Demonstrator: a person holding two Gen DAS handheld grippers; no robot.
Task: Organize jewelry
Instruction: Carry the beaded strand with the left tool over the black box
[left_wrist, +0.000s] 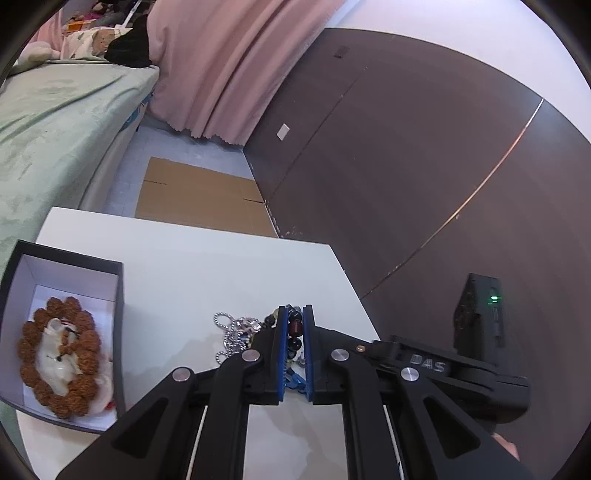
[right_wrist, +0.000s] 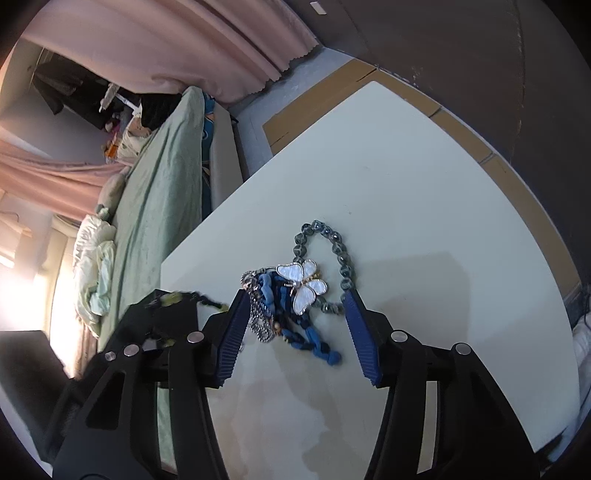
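One "DAS" mark, right gripper open

pink curtain, green bed, brown wall

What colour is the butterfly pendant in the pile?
Pearly white with gold edging; the butterfly pendant shows best in the right wrist view, between the open right gripper fingers.

White table stands near the bed with its green sheet. Pink curtain hangs behind, dark wall panels beside it. Flattened cardboard lies on the floor between table and curtain.
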